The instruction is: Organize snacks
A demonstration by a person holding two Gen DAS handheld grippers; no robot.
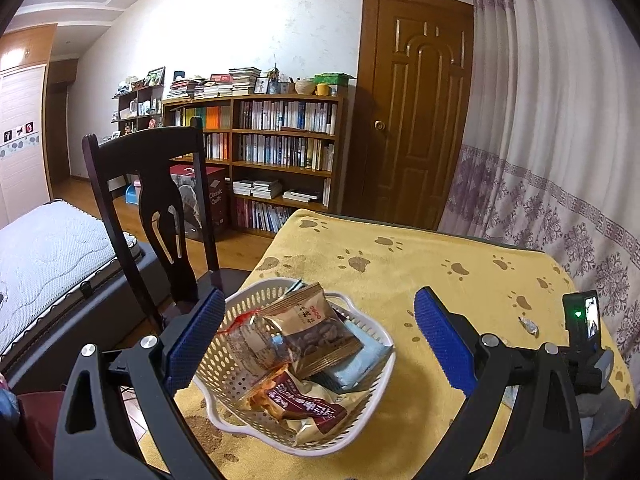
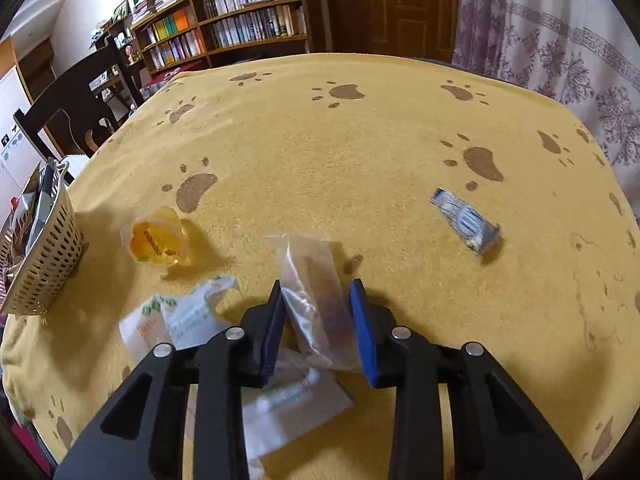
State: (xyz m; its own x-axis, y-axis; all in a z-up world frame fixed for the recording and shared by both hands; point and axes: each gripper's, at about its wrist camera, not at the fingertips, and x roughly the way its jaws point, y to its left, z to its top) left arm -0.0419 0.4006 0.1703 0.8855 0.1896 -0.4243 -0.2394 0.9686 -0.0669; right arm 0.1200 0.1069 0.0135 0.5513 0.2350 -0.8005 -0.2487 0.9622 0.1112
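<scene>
Snacks half sorted on a table under a yellow fleece cloth with brown paw prints (image 1: 400, 264).

Left wrist view: the left gripper (image 1: 320, 320) has its blue-padded jaws spread wide and holds nothing. It hangs above a white perforated plastic basket (image 1: 248, 308) at the near left corner of the table. The basket is heaped with packets; a brown foil nut packet (image 1: 316, 332) lies on top and a red and gold packet (image 1: 304, 408) sits at the near rim. A small twisted-wrapper sweet (image 1: 529, 325) lies on the cloth to the right, well apart from the basket. A dark wooden chair (image 1: 160, 208) stands at the left edge of the table.

Right wrist view: the right gripper (image 2: 318, 292) has its jaws drawn narrow on a clear plastic pouch with brownish contents (image 2: 312, 276), which stands tilted between the pads. Beneath and to the near left lie white packets with green print (image 2: 184, 316). A clear yellow jelly cup (image 2: 156, 240) rests between them and the basket, seen at the far left edge. A blue and white wrapped sweet (image 2: 466, 220) lies alone to the right.

To do this step well, I judge the pouch should be gripped firmly but gently, since thin film slips and creases. It should be lifted clear of the white packets, carried left over the jelly cup, and released low onto the heap so nothing spills over the rim.
</scene>
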